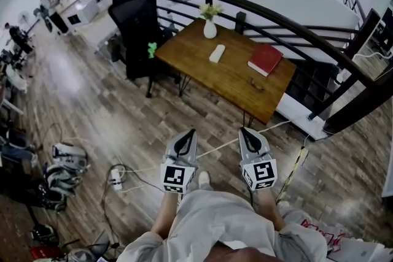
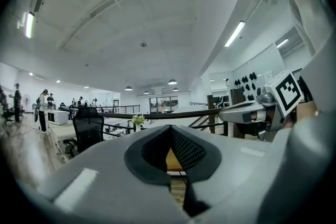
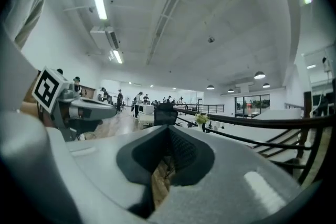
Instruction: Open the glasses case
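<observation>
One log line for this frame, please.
left gripper: shut, empty | right gripper: shut, empty | glasses case: closed on table, untouched

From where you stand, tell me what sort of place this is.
Probably an open-plan office, seemingly on a raised level: a black office chair stands beside a wooden table, a curved black railing runs behind them, and desks with people lie beyond.
</observation>
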The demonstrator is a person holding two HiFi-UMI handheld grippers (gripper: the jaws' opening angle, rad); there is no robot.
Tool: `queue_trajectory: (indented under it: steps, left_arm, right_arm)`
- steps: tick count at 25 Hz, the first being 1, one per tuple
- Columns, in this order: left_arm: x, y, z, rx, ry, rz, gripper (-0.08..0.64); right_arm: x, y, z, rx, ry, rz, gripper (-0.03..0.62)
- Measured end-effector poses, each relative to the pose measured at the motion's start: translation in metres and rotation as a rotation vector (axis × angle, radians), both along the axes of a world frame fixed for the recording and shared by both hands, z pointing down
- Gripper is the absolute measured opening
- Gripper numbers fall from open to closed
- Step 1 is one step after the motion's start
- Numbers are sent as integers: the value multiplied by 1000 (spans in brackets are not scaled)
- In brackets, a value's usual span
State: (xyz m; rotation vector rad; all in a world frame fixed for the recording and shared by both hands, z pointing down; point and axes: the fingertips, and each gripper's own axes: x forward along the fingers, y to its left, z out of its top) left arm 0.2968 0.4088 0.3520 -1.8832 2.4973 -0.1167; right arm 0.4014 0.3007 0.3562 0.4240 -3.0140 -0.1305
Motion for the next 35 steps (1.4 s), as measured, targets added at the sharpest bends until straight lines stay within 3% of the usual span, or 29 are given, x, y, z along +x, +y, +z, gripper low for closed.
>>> queue_trajectory:
  steps: [11,24,35]
  left_arm:
    - [-94,-33,3,10,16,38,20]
    - [-156,-77,28,-12,70,69,20]
    - [-214,-143,25,-10,85,51,20]
  right_arm:
    - [-97,-20,8,-5,18,17,3]
    - [-151,-59,29,-27,66,60,3]
    - [-216,-124,26,-28,54,24,3]
